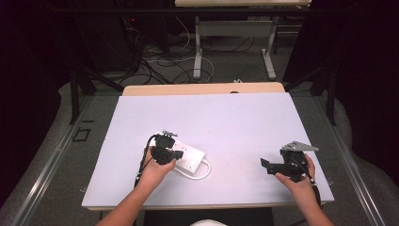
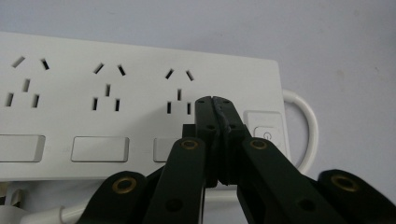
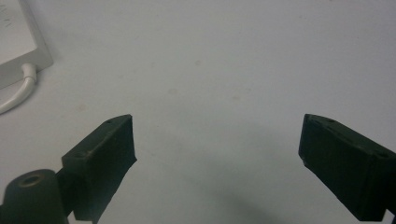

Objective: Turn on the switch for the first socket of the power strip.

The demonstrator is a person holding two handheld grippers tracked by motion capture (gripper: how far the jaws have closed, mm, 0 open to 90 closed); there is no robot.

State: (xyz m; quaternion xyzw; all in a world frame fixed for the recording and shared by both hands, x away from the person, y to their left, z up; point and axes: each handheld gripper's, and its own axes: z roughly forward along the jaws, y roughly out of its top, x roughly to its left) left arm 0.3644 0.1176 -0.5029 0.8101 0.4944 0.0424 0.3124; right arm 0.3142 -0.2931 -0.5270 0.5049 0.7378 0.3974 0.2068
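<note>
A white power strip (image 1: 192,159) lies on the white table top, left of the middle. In the left gripper view its face (image 2: 140,88) shows several socket sets, a row of flat switches and a round-marked power button (image 2: 265,134) at the right end. My left gripper (image 2: 215,100) is shut, jaws pressed together with nothing between them, tips over the strip's face just left of that button. From the strip's end a white cable (image 2: 306,126) loops away. My right gripper (image 3: 217,140) stands open above bare table, to the right of the strip (image 3: 16,42).
The white mat (image 1: 211,117) covers the table, with a wooden edge (image 1: 202,88) at the back. Behind it on the floor are tangled cables (image 1: 160,61) and another table's legs (image 1: 197,52). The person's forearms enter from the bottom.
</note>
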